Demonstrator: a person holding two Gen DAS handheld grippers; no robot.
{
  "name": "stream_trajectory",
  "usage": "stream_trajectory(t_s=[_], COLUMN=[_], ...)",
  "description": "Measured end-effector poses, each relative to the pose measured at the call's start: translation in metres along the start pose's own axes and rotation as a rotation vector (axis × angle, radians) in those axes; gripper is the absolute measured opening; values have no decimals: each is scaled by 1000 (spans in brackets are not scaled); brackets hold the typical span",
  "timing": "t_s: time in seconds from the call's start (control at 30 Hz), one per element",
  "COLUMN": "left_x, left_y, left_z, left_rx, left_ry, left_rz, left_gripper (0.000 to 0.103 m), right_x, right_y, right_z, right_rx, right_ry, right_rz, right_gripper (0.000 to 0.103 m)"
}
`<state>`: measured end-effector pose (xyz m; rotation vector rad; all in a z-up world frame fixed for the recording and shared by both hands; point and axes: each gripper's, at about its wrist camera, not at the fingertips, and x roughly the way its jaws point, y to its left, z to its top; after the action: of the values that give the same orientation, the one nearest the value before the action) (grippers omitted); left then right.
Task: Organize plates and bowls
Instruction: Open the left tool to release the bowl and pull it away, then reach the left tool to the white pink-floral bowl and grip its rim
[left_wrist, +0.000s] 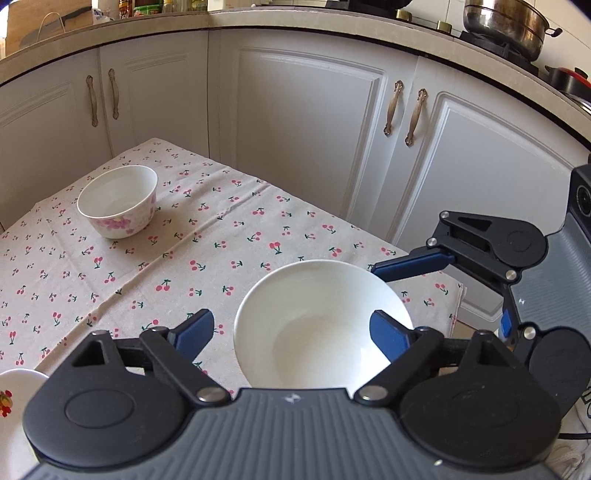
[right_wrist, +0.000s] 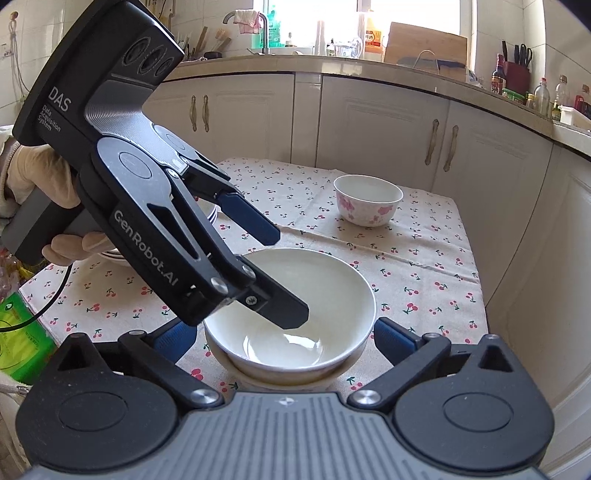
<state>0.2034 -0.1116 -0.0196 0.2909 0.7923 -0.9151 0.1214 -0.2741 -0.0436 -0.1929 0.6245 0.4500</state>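
Note:
A plain white bowl (left_wrist: 317, 314) (right_wrist: 295, 314) rests nested in another bowl (right_wrist: 295, 380) on the cherry-print tablecloth (left_wrist: 147, 266). My left gripper (left_wrist: 295, 328) (right_wrist: 288, 273) is open; one finger reaches inside the white bowl and the other stays outside its rim. My right gripper (right_wrist: 288, 339) (left_wrist: 443, 291) is open, its jaws either side of the bowl stack. A pink-flowered bowl (left_wrist: 118, 201) (right_wrist: 367, 199) stands alone at the table's far side.
A stack of plates (right_wrist: 210, 214) lies behind the left gripper; a flowered plate edge (left_wrist: 14, 402) shows at lower left. White cabinets (left_wrist: 314, 129) ring the table. A pot (left_wrist: 506, 22) sits on the stove. A green packet (right_wrist: 22, 339) lies at left.

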Motion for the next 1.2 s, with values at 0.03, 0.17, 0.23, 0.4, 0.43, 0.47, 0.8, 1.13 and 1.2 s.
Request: stream_trajectory(t_s=[0.03,0.17,0.23,0.4,0.43,0.47,0.8,1.13,1.2], left_x=[-2,-9,-14,-22,-23,-24,-13,32,42], left_y=[1,4,6,14,16,20,69,140,150], left_z=[1,3,5,13,16,18,49,78,82], left_rx=[-1,-9,-7,-13,-18,-21,-64,-132,-142], left_ry=[-4,-24,-36,-67,-72,-75,-93,-48,-37], left_rz=[5,11,21,44,49,55,115,166,174], left_gripper=[91,92,92,93,93,93,95,95,95], right_x=[0,-2,-5,-13,-13,-12,23,104,118], right_y=[0,0,0,-1,-3,-7,-65,-101,-106], right_z=[0,3,6,21,25,30,74,93,97], right_rx=[-1,-1,-14,-99,-113,-126,-153,-212,-231], right_ry=[1,4,-9,-49,-56,-59,-50,16,12], right_rz=[1,2,-5,-33,-42,-48,-35,-2,27], right_gripper=[103,103,103,103,103,103,103,103,103])
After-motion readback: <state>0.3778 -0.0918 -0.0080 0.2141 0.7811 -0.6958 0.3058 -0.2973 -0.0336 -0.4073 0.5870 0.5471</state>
